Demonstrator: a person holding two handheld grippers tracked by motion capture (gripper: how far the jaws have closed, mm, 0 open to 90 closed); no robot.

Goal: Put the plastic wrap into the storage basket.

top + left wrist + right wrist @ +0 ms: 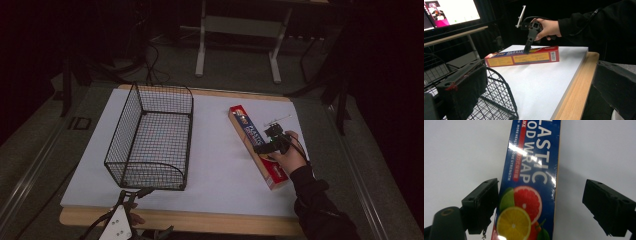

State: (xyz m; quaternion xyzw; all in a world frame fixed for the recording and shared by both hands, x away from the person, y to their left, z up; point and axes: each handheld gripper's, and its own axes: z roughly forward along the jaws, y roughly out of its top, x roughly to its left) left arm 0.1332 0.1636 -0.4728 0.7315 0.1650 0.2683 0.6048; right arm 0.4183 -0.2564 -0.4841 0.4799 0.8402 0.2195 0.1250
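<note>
- The left gripper (131, 196) rests at the near table edge, its fingers pointing at the near end of the wire basket (150, 140). In the left gripper view the fingers (461, 87) stand wide apart with nothing clamped between them; the basket's rounded end wall lies just beyond and partly between them, untouched as far as I can tell. I'd say this hand is simply parked there, waiting by the basket.
- The wire basket sits open-topped on the left half of the white table (220, 165), well apart from the right gripper's fingers. Its open top and bare inside suggest it is the place the box is meant to go.
- The plastic food wrap box (257, 146) lies flat on the right half of the table, slanting from far-left to near-right, label side up. Lying flat like that, its narrow width is offered to a grasp from above.
- The right gripper (271, 141), held in the person's right hand (289, 157), points down over the middle of the box. In the right gripper view its fingers (482, 205) are spread wide: one sits just against the box's left edge, the other stands clear on the far side with bare table between it and the box. The box lies between them but off-centre, and nothing is gripped yet.
</note>
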